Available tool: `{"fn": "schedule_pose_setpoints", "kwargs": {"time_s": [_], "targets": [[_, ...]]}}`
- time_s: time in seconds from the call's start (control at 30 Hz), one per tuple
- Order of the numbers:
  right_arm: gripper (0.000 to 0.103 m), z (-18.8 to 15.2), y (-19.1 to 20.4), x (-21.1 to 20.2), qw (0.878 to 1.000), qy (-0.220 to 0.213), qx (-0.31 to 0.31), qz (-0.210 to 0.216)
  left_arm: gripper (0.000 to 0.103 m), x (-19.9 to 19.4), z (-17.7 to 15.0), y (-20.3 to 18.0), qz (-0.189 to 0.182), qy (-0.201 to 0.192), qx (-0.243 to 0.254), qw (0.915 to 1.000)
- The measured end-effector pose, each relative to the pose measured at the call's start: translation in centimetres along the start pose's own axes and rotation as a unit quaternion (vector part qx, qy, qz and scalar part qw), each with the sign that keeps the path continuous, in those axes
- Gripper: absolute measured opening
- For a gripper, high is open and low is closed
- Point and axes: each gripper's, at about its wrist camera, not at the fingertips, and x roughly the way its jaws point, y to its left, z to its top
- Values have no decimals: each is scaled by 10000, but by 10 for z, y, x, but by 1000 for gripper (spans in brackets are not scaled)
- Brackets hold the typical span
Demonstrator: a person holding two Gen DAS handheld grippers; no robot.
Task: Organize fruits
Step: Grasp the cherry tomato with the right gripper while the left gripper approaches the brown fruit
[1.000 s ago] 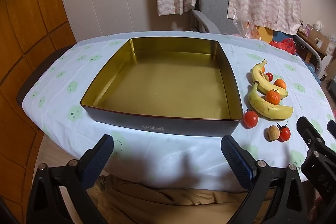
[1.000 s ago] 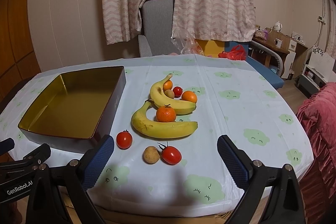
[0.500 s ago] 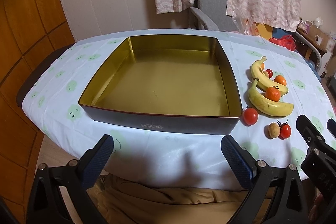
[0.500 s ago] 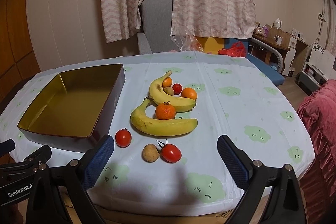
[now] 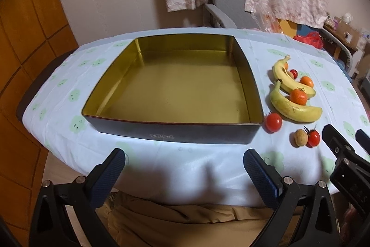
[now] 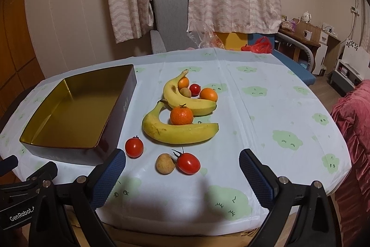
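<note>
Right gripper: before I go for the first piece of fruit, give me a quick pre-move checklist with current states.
1. Right gripper open, holding nothing: ok.
2. Left gripper open, holding nothing: ok.
3. Tin box free of fruit, ready to receive: ok.
4. Nearest tomato touching the small brown fruit, so not isolated: not ok.
5. Lone tomato beside the box stands apart: ok.
6. Fruit firmness: cannot tell.

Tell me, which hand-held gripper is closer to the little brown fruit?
Right. The right hand-held gripper sits open just in front of the little brown fruit; the left hand-held gripper faces the tin box, off to the fruit's left.
</note>
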Motion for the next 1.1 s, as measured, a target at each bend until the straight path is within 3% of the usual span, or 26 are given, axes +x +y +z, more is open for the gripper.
{"fn": "schedule_pose_setpoints", "kwargs": {"time_s": [0.1, 0.23, 0.33, 0.4, 0.67, 0.97, 1.1], "targets": [[100, -1, -5, 5, 9999, 119, 76, 15, 103, 0, -1, -1, -186, -12, 40, 9998], [93, 0, -15, 12, 9994, 245, 211, 80, 103, -4, -4, 0, -714, -199, -1, 9972], [90, 1, -29, 18, 9986, 343, 401, 87, 103, -4, -4, -7, -559, -200, 172, 9981], [83, 1, -35, 23, 9980, 425, 432, 200, 103, -2, -5, -12, -442, -171, 288, 9985], [53, -8, -43, 55, 9965, 718, 167, 385, 103, 11, -11, -24, -756, 245, 432, 9959], [53, -7, -45, 67, 9928, 748, 20, 939, 103, 16, -16, -39, -928, 447, 753, 9918], [47, -10, -47, 77, 9887, 934, 151, 1159, 103, 16, -14, -46, -958, 456, 875, 9905]]}}
